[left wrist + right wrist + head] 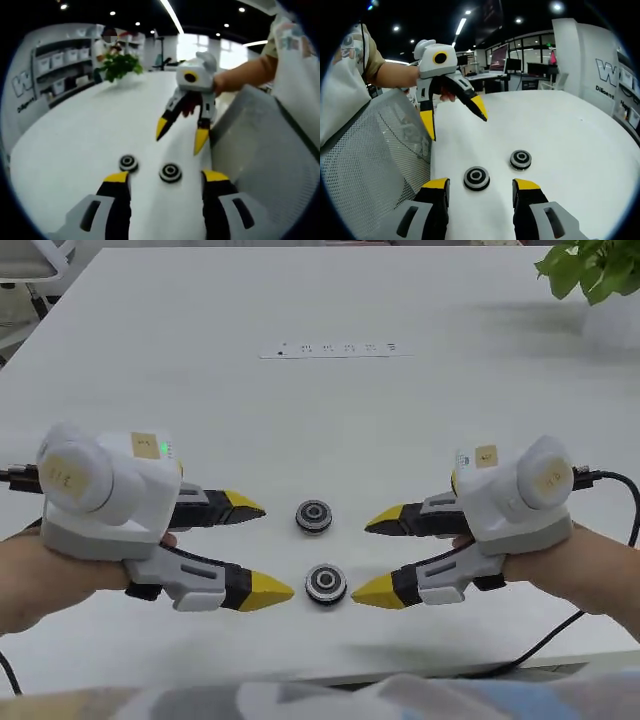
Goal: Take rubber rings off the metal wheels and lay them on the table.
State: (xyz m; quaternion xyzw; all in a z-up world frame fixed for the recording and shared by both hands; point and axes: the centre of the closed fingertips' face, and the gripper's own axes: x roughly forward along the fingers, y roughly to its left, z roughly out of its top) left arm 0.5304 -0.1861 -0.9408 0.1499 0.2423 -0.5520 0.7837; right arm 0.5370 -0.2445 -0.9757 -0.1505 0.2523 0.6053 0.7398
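Two metal wheels lie flat on the white desk (200, 340), close together but apart: the near wheel (326, 583) by the front edge and the far wheel (314, 517) just behind it, each with its dark outer ring on. Both sit in the gap between the facing tools. The left hand-held gripper (268, 550) comes in from the left with its yellow-tipped jaws spread wide and holding nothing, short of either wheel. The right hand-held gripper (366, 558) mirrors it from the right, jaws just as wide and empty. Further back on the desk lies a white strip (335, 348), and a plant (590, 265) stands at the far right corner
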